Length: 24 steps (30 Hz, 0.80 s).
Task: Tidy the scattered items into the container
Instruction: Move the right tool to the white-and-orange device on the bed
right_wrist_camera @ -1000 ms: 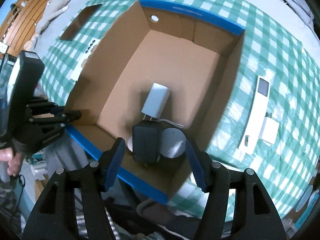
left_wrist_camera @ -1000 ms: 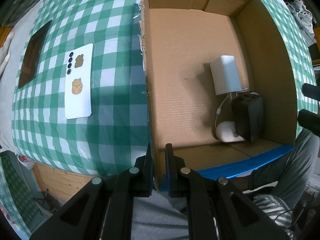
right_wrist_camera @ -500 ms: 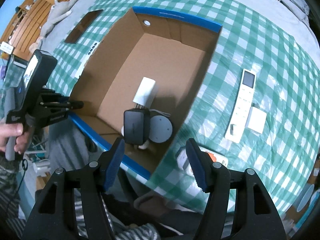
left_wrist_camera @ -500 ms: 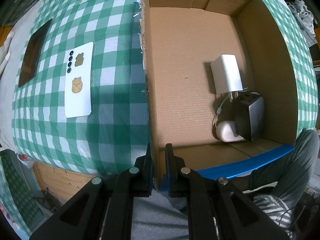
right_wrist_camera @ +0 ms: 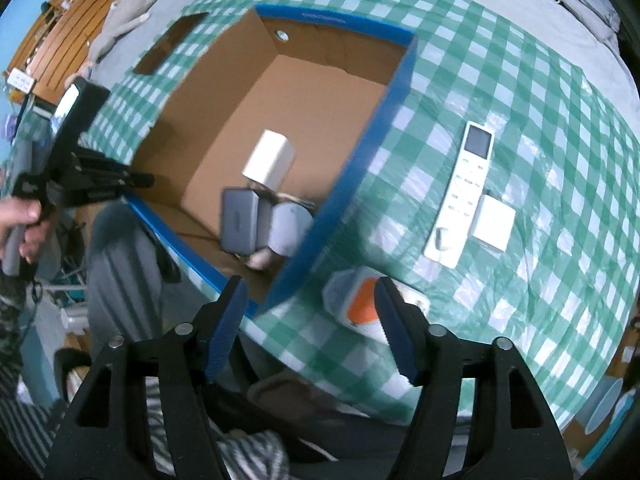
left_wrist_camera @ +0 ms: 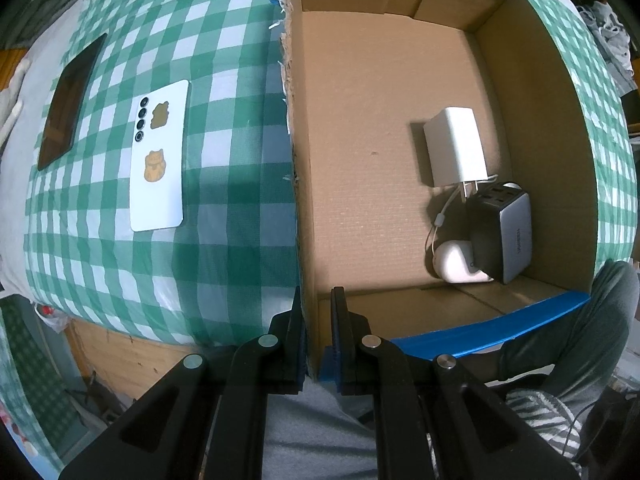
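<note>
The left gripper (left_wrist_camera: 316,320) clamps the box (left_wrist_camera: 298,184) wall while the right gripper (right_wrist_camera: 308,320), jaws just widening and empty, hangs over an orange-and-white item (right_wrist_camera: 354,302); three chargers lie boxed, while remote (right_wrist_camera: 464,192) and phone (left_wrist_camera: 160,156) wait outside.

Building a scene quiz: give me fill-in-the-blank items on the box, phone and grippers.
1. The left gripper is shut on the wall of the ____.
2. The white phone lies ____ the box.
3. The right gripper is ____, holding nothing.
4. The white remote lies on the ____ cloth.

Missing: cardboard box; outside; open; checked
</note>
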Available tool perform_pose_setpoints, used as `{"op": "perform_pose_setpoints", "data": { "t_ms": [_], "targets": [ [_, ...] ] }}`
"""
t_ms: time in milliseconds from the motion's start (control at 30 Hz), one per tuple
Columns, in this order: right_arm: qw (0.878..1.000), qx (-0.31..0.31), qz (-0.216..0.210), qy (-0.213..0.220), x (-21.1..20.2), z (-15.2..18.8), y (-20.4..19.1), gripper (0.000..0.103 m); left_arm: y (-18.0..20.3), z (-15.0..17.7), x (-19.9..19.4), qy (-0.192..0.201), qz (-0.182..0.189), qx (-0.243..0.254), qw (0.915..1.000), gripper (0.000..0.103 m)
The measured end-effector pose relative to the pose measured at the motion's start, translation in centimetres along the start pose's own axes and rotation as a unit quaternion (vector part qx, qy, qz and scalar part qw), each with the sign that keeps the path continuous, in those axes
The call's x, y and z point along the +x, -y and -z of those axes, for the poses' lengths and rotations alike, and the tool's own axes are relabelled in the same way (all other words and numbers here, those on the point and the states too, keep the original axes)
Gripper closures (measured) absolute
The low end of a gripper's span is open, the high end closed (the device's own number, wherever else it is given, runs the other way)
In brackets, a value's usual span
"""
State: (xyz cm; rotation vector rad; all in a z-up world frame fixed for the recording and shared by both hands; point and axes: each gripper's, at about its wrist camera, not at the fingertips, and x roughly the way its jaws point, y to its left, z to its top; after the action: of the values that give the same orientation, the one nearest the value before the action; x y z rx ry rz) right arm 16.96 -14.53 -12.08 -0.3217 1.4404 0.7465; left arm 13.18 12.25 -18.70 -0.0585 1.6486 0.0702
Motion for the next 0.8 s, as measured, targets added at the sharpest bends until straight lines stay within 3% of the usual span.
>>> {"op": "perform_pose_setpoints", "data": {
  "t_ms": [267, 400, 800],
  "targets": [
    [0.999, -0.042, -0.01, -0.029, 3.0, 2.0, 3.3, 0.034, 0.1, 0.0, 0.2, -0.003, -0.005, -0.004, 1.0, 0.094],
    [0.995, -0.095, 0.001, -0.037, 4.8, 2.7, 3.6, 0.032, 0.1, 0.1, 0.2, -0.004, -0.008, -0.006, 0.9999, 0.094],
    [0.966, -0.249, 0.033, -0.065, 8.9, 4.0, 2.7, 0.029, 0.3, 0.1, 0.2, -0.009, -0.009, -0.007, 0.9999, 0.092]
  ]
}}
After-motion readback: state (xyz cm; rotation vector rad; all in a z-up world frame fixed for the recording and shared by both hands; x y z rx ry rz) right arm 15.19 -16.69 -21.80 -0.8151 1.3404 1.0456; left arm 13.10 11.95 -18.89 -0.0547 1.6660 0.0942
